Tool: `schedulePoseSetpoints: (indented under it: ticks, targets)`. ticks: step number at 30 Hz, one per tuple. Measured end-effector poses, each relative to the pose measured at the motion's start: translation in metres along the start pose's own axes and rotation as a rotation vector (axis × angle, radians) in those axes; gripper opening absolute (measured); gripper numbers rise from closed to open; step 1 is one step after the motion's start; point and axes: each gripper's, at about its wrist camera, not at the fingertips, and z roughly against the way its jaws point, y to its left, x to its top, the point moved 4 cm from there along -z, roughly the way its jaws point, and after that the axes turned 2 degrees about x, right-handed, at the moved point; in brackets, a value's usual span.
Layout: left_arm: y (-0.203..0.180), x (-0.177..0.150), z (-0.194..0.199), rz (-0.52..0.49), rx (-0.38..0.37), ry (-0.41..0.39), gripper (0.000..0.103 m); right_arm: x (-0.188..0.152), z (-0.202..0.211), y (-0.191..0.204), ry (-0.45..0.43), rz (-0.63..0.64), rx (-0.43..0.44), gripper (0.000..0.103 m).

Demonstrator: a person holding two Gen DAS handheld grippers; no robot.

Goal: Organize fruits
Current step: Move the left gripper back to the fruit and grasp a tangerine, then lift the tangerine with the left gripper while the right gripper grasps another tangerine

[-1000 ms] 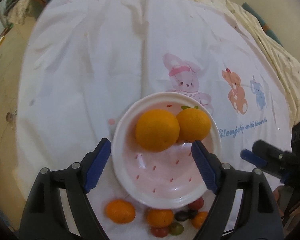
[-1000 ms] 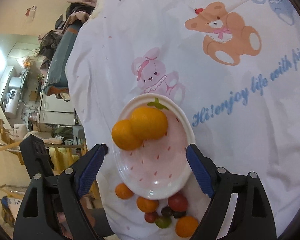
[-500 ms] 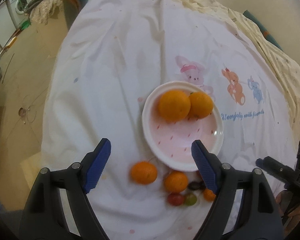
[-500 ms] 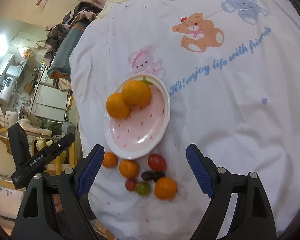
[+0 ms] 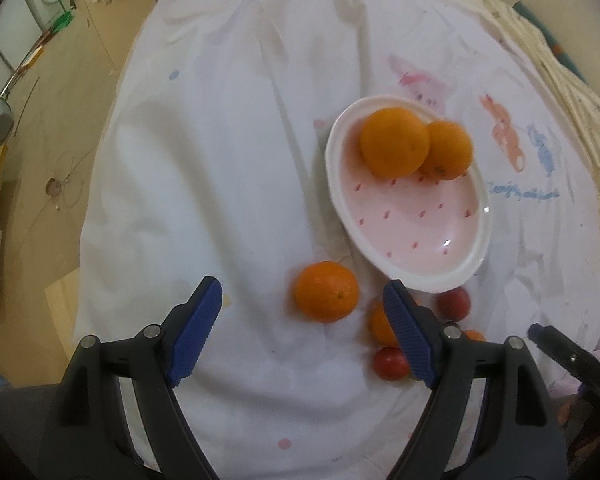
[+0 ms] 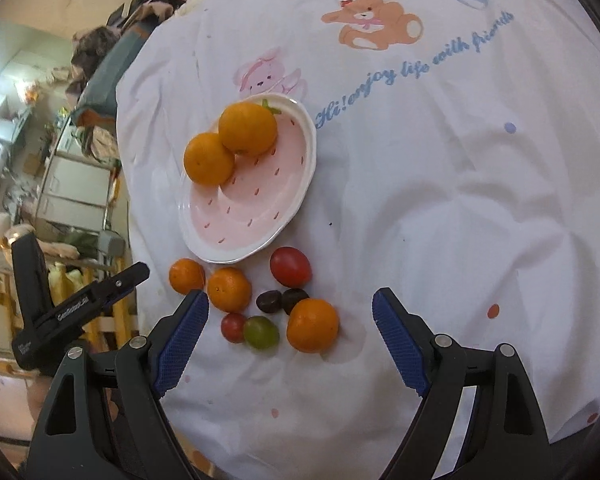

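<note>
A pink strawberry-pattern plate (image 5: 420,232) (image 6: 260,216) holds two oranges (image 5: 394,142) (image 6: 248,128). Loose fruit lies on the cloth in front of it: small oranges (image 5: 326,292) (image 6: 313,325), red tomatoes (image 5: 390,362) (image 6: 290,266), dark grapes (image 6: 280,300) and a green grape (image 6: 261,333). My left gripper (image 5: 302,330) is open and empty, just short of one small orange. My right gripper (image 6: 290,338) is open and empty, its jaws standing either side of the loose fruit.
A white cloth with cartoon animals (image 6: 420,160) covers the table. Its left edge drops to the floor (image 5: 40,160). Shelves and clutter (image 6: 60,184) stand beyond. The other gripper shows at each view's side (image 5: 568,360) (image 6: 76,308).
Both grippers have pulled back from the plate, so the loose fruit in front of it now shows fully. The left view has shifted left. Both stay open and empty.
</note>
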Motion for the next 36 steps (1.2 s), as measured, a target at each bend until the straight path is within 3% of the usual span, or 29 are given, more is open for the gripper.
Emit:
schedulePoseSetpoints:
  ticks: [7,16,18,22,30,32,34,36]
  targets:
    - [-0.010,-0.006,-0.018,-0.025,-0.007,0.039,0.078,0.000,-0.007,-0.003,0.020,-0.017,-0.013,0.087]
    - [-0.034,-0.011,-0.045,-0.119,0.021,0.100,0.053,0.000,-0.007,-0.009,0.026,-0.027,-0.018,0.087]
    - [-0.035,-0.011,-0.046,-0.142,0.074,0.087,0.038,0.001,-0.007,-0.008,0.028,-0.027,-0.008,0.087]
    - [-0.034,-0.010,-0.042,-0.130,0.060,0.087,0.037,0.001,-0.010,-0.002,0.043,-0.009,0.004,0.087]
    - [-0.024,-0.006,-0.009,-0.097,0.006,0.013,0.037,-0.007,-0.021,0.003,0.089,0.052,-0.070,0.087]
    - [-0.021,-0.004,-0.005,-0.075,-0.021,0.011,0.037,-0.013,-0.028,0.001,0.136,0.071,-0.080,0.085]
    - [-0.019,-0.004,-0.002,-0.063,-0.037,0.012,0.037,-0.018,-0.034,-0.002,0.172,0.069,-0.086,0.073]
    - [-0.018,-0.003,0.000,-0.061,-0.029,0.002,0.037,-0.022,-0.037,-0.002,0.184,0.096,-0.114,0.069]
